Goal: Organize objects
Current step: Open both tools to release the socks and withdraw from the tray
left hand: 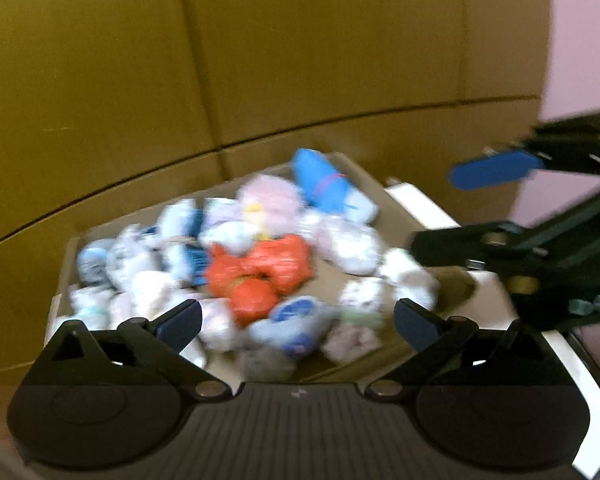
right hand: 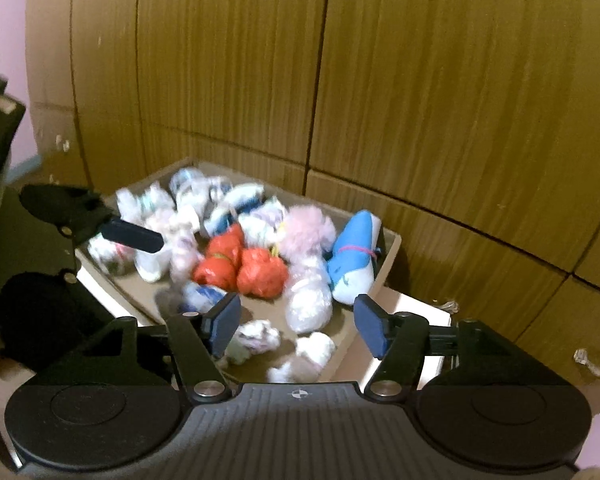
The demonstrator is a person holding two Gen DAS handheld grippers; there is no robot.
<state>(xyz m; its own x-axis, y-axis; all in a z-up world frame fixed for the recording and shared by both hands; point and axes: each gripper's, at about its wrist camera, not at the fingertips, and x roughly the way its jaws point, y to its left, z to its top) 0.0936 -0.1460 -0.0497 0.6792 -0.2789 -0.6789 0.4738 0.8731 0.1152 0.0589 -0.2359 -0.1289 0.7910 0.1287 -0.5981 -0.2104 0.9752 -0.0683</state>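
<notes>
Wooden panelling is seen behind a cardboard box in which small rolled bundles are heaped, two red ones in the middle. Both the left gripper and the right gripper are spread and empty above it. Before another grasp, one clearly separated bundle should be singled out.

Dim, warm indoor light; both fisheye views bow at the edges, with motion blur smearing the centre.

A shallow cardboard box holds tied plastic bundles, white, red and blue.
</notes>
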